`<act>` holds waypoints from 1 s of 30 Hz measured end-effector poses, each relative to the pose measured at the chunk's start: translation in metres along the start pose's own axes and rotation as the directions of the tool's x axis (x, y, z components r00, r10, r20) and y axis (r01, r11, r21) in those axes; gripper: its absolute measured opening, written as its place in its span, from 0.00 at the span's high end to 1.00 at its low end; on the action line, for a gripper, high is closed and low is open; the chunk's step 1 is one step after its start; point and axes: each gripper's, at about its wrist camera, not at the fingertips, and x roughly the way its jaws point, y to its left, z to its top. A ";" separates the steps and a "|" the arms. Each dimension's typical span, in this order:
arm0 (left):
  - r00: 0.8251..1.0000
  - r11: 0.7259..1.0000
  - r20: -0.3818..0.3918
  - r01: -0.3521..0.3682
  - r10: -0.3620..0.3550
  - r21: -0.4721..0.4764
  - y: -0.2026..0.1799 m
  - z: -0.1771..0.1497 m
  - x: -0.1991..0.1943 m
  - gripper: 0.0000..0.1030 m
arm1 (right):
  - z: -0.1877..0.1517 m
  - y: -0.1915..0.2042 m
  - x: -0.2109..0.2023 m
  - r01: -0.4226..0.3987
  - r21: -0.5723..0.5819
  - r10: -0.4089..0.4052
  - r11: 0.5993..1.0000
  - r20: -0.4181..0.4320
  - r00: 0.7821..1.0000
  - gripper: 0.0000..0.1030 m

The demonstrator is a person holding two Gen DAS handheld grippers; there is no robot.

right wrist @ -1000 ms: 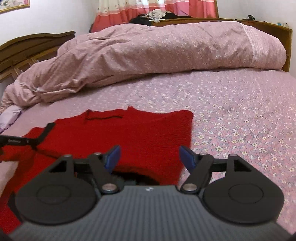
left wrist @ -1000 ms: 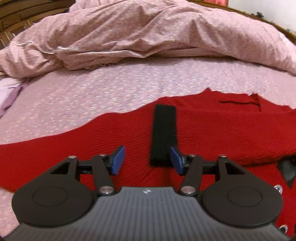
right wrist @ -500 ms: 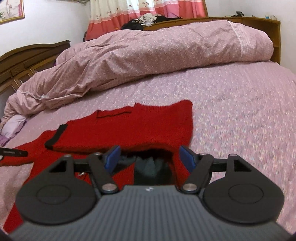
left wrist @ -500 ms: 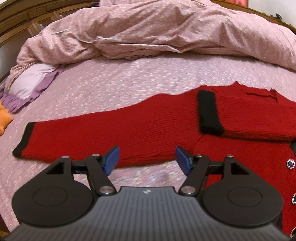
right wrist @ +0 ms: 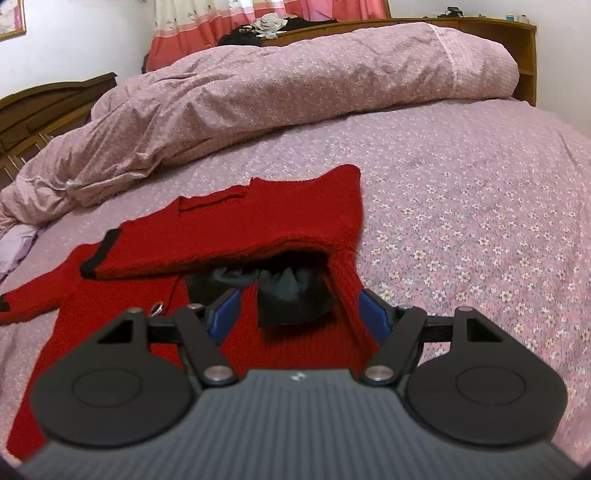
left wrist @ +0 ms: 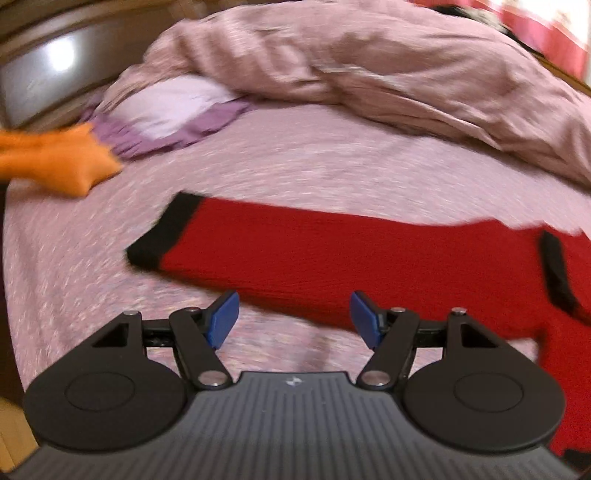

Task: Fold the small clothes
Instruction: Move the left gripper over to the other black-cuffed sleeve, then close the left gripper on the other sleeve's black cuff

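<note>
A red knit cardigan (right wrist: 258, 229) with black cuffs lies on the pink floral bedsheet (right wrist: 461, 206). Its right sleeve is folded across the body, cuff (right wrist: 99, 254) to the left. A dark collar piece (right wrist: 291, 291) shows under the fold. In the left wrist view the left sleeve (left wrist: 332, 258) stretches flat, its black cuff (left wrist: 166, 232) at the left end. My left gripper (left wrist: 293, 319) is open and empty, just before the sleeve's near edge. My right gripper (right wrist: 297, 312) is open and empty above the cardigan's body.
A rumpled pink duvet (right wrist: 295, 92) lies along the far side of the bed. A lilac pillow (left wrist: 173, 110) and an orange cloth (left wrist: 55, 158) lie at the left. A wooden headboard (right wrist: 44, 110) stands at the left, curtains (right wrist: 258, 14) behind.
My left gripper has swung left along the stretched sleeve, bringing its black cuff into view. My right gripper has drawn back a little and stays open.
</note>
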 end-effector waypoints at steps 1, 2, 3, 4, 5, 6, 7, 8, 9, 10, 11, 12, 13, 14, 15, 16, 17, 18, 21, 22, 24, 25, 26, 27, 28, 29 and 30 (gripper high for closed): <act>1.000 0.999 -0.004 -0.009 0.009 -0.036 0.010 0.001 0.005 0.31 | -0.001 0.001 -0.001 0.001 0.006 -0.001 1.000 0.000 1.000 0.30; 1.000 0.998 -0.009 -0.015 0.014 -0.065 0.018 0.002 0.009 0.31 | -0.002 0.003 -0.001 0.000 0.013 0.000 1.000 -0.001 1.000 0.30; 1.000 0.995 -0.016 -0.019 0.018 -0.094 0.025 0.003 0.014 0.31 | -0.002 0.004 -0.001 -0.002 0.016 0.002 1.000 -0.002 1.000 0.30; 1.000 0.992 -0.022 -0.022 0.019 -0.121 0.032 0.003 0.018 0.31 | -0.003 0.005 -0.002 -0.005 0.017 0.005 1.000 -0.003 1.000 0.30; 0.999 0.989 -0.027 -0.027 0.023 -0.144 0.036 0.004 0.023 0.30 | -0.003 0.007 -0.002 -0.008 0.016 0.008 1.000 -0.004 1.000 0.30; 0.999 0.986 -0.032 -0.036 0.031 -0.160 0.040 0.004 0.027 0.30 | -0.003 0.009 -0.002 -0.010 0.013 0.010 1.000 -0.005 1.000 0.30; 0.999 0.984 -0.032 -0.048 0.043 -0.170 0.043 0.004 0.031 0.30 | -0.004 0.011 -0.003 -0.011 0.012 0.011 1.000 -0.004 1.000 0.30; 0.998 0.983 -0.029 -0.057 0.053 -0.173 0.043 0.004 0.034 0.30 | -0.004 0.012 -0.003 -0.011 0.013 0.011 1.000 -0.004 1.000 0.30; 0.998 0.982 -0.025 -0.065 0.062 -0.179 0.045 0.003 0.038 0.30 | -0.004 0.013 -0.003 -0.012 0.015 0.012 1.000 -0.003 1.000 0.30; 0.998 0.980 -0.024 -0.068 0.065 -0.188 0.044 0.002 0.041 0.30 | -0.005 0.014 -0.004 -0.013 0.018 0.013 1.000 -0.002 1.000 0.30; 0.998 0.978 -0.019 -0.066 0.064 -0.196 0.045 0.002 0.044 0.30 | -0.005 0.014 -0.004 -0.013 0.022 0.013 1.000 -0.002 1.000 0.30; 0.998 0.978 -0.008 -0.065 0.065 -0.199 0.045 0.002 0.046 0.28 | -0.005 0.014 -0.004 -0.014 0.027 0.014 1.000 -0.002 1.000 0.30; 0.998 0.978 -0.003 -0.065 0.066 -0.196 0.044 0.004 0.050 0.26 | -0.006 0.014 -0.004 -0.014 0.030 0.014 0.999 -0.003 1.000 0.30; 0.998 0.979 -0.002 -0.067 0.068 -0.190 0.043 0.004 0.052 0.24 | -0.007 0.014 -0.004 -0.013 0.033 0.013 0.999 -0.006 1.000 0.30; 0.997 0.981 -0.002 -0.070 0.071 -0.183 0.042 0.005 0.055 0.22 | -0.007 0.014 -0.004 -0.011 0.033 0.011 0.999 -0.010 1.000 0.30; 0.997 0.982 0.000 -0.075 0.076 -0.175 0.040 0.005 0.057 0.21 | -0.008 0.014 -0.003 -0.009 0.032 0.010 0.999 -0.013 1.000 0.30; 0.997 0.982 0.001 -0.079 0.081 -0.169 0.039 0.006 0.059 0.19 | -0.009 0.014 -0.003 -0.007 0.032 0.007 0.999 -0.015 1.000 0.30; 0.996 0.982 0.001 -0.084 0.085 -0.167 0.038 0.007 0.061 0.17 | -0.010 0.013 -0.003 -0.006 0.034 0.007 0.999 -0.016 1.000 0.30; 0.996 0.980 0.005 -0.090 0.092 -0.175 0.037 0.010 0.066 0.14 | -0.012 0.013 -0.003 -0.008 0.043 0.009 0.999 -0.020 1.000 0.30; 0.996 0.979 0.008 -0.091 0.094 -0.182 0.037 0.010 0.068 0.13 | -0.013 0.013 -0.003 -0.007 0.044 0.008 0.999 -0.023 1.000 0.30; 0.995 0.978 0.016 -0.089 0.094 -0.191 0.036 0.010 0.071 0.09 | -0.014 0.013 -0.001 -0.007 0.049 0.008 0.999 -0.034 0.999 0.30; 0.995 0.977 0.019 -0.094 0.099 -0.191 0.035 0.010 0.072 0.09 | -0.015 0.013 0.000 -0.008 0.053 0.010 0.999 -0.041 0.999 0.30; 0.994 0.977 0.021 -0.097 0.103 -0.191 0.034 0.010 0.073 0.08 | -0.017 0.013 0.001 -0.009 0.058 0.011 0.998 -0.046 0.999 0.30; 0.994 0.976 0.023 -0.101 0.107 -0.192 0.032 0.009 0.074 0.06 | -0.018 0.013 0.001 -0.010 0.059 0.013 0.998 -0.050 0.999 0.30; 0.993 0.976 0.023 -0.107 0.113 -0.189 0.031 0.009 0.075 0.06 | -0.018 0.014 0.001 -0.012 0.059 0.015 0.998 -0.053 0.999 0.30; 0.993 0.976 0.022 -0.112 0.118 -0.184 0.029 0.009 0.076 0.05 | -0.019 0.015 0.001 -0.014 0.056 0.017 0.998 -0.054 0.998 0.30; 0.992 0.977 0.021 -0.116 0.122 -0.176 0.028 0.008 0.076 0.05 | -0.019 0.016 0.001 -0.015 0.054 0.018 0.998 -0.054 0.998 0.30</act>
